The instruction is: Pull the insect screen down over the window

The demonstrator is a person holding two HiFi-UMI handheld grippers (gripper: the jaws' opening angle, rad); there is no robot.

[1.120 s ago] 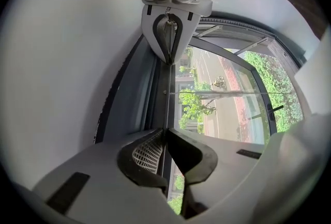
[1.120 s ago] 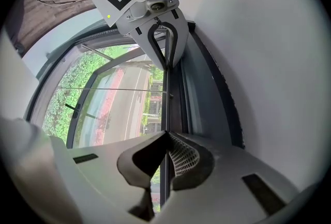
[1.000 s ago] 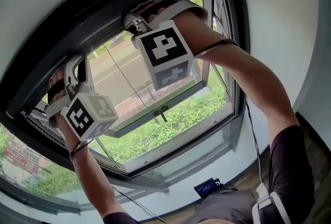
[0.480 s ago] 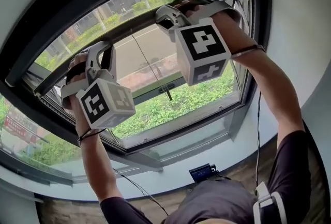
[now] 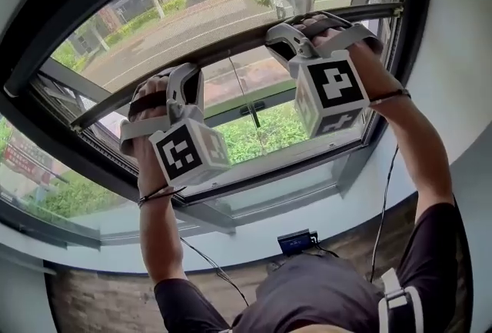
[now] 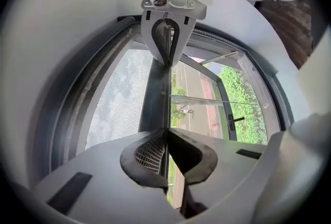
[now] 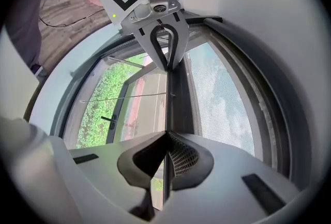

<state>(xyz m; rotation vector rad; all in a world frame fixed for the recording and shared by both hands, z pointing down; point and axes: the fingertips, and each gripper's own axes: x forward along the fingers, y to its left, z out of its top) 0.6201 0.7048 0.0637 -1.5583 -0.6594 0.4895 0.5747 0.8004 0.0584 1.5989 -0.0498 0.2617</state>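
The insect screen's dark bottom bar [image 5: 238, 43] runs slantwise across the window at about mid-height, with grey mesh [image 5: 184, 8] stretched above it. My left gripper [image 5: 154, 97] is shut on the bar's thin lip toward its left end. The right gripper [image 5: 311, 25] is shut on the same lip toward the right end. In the left gripper view the jaws [image 6: 166, 132] meet on the bar [image 6: 158, 93], with mesh [image 6: 119, 99] on its left. From the right gripper view the jaws [image 7: 166, 135] pinch the bar [image 7: 178, 99], and the mesh [image 7: 222, 99] lies to its right.
Below the bar, the glass sash has a dark handle [image 5: 252, 110] and a thin cord crossing it. The dark window frame [image 5: 384, 116] and white sill [image 5: 254, 208] lie under it. A small blue device [image 5: 296, 241] and cables sit on the floor.
The screen bar has come down from just under the top housing to about mid-window. Both grippers have travelled down with it, still shut on its lip.
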